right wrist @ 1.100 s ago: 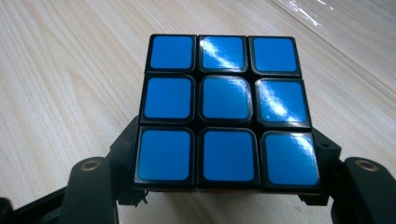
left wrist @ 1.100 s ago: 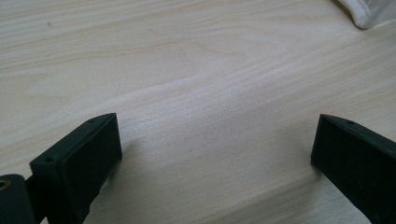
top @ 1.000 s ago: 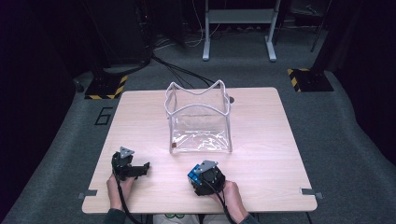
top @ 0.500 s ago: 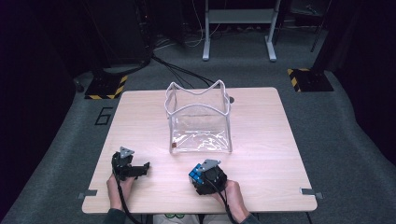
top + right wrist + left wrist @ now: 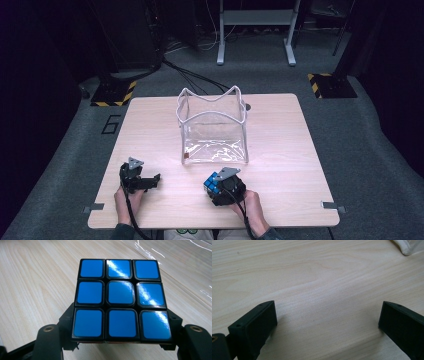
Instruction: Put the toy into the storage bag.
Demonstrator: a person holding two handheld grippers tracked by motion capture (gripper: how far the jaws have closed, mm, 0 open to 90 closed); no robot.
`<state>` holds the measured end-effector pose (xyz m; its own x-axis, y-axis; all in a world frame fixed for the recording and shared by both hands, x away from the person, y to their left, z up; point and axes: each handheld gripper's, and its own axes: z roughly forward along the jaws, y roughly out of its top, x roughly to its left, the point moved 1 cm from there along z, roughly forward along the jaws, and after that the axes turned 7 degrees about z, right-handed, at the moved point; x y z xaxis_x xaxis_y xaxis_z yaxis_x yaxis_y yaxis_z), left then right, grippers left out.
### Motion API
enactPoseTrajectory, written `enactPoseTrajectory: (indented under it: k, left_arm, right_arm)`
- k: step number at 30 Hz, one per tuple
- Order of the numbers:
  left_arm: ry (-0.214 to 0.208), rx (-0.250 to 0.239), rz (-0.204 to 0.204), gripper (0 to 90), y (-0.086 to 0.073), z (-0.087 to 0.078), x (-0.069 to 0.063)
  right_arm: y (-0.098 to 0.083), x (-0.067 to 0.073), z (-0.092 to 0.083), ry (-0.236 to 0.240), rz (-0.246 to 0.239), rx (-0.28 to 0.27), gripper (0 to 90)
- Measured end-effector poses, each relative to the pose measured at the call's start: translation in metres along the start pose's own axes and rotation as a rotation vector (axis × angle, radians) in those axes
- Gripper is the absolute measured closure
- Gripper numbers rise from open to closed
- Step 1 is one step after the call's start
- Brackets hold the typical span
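Note:
A puzzle cube [image 5: 119,300] with a blue face turned to the camera sits between the two black jaws of my right gripper [image 5: 120,340], which is shut on it just above the wood. From above, the cube [image 5: 212,183] and right gripper [image 5: 224,188] are near the table's front edge, right of centre. My left gripper [image 5: 150,182] rests low over the front left of the table, open. Its two fingers [image 5: 254,327] stand wide apart over bare wood with nothing between them. A clear plastic bag [image 5: 214,128] with white piping stands open-topped at mid-table.
The light wooden table [image 5: 290,145] sits on grey carpet. A corner of the bag's white rim [image 5: 404,247] shows at the top right of the left gripper view. Behind the table stand black cables, a metal stand and hazard-striped floor plates.
The right gripper with the cube has shifted very slightly. The left gripper has stayed where it was.

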<state>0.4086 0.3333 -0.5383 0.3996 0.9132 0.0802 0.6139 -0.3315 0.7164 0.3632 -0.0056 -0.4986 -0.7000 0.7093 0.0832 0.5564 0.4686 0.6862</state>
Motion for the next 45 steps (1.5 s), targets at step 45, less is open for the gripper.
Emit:
enactPoseTrajectory:
  k: [45]
  left_arm:
    - [0.000,0.003,0.002,1.5,0.000,0.000,0.000]
  right_arm:
    - [0.031,-0.036,-0.041,-0.020,0.019,-0.052,33.3]
